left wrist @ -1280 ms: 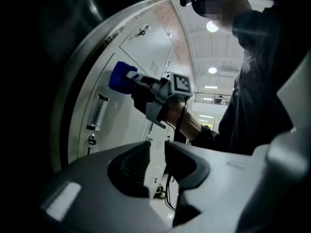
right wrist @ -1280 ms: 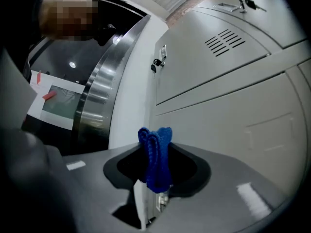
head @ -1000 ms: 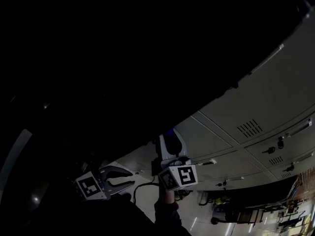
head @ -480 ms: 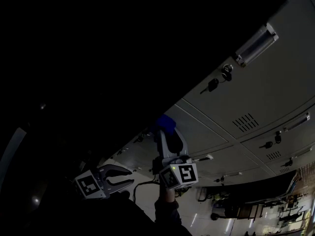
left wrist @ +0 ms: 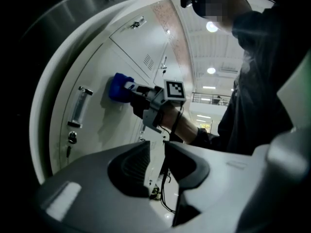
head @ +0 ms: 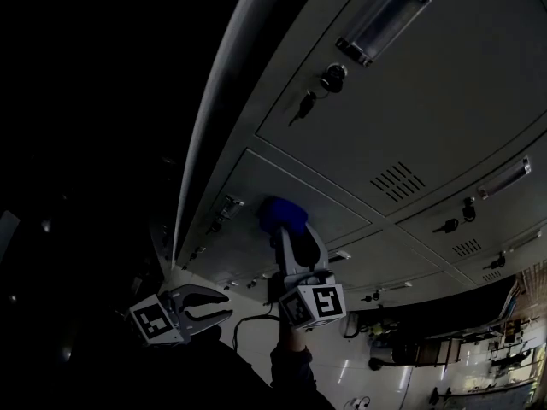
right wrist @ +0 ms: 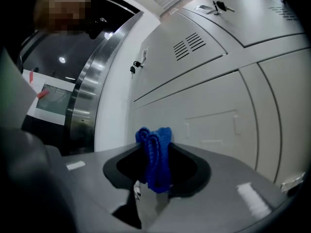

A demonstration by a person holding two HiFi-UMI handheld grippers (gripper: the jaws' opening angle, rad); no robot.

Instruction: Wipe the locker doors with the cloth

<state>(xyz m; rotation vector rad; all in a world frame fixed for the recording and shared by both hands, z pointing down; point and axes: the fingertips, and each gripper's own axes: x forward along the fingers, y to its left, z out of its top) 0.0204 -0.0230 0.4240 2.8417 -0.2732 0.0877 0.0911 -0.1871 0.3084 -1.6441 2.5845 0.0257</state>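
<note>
Cloth [head: 282, 214] is clamped in the right hand-held gripper [head: 289, 231] and pressed flat against one locker door [head: 256, 186], near that door's edge. The left hand-held gripper [head: 220, 307] hangs empty, jaws slightly apart. Wiping looks under way, with neighbouring doors probably left to do.

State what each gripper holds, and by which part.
The right gripper pinches the blue cloth by a bunched fold, with a wad sticking out past the tips. The left gripper holds nothing, jaws apart.
</note>
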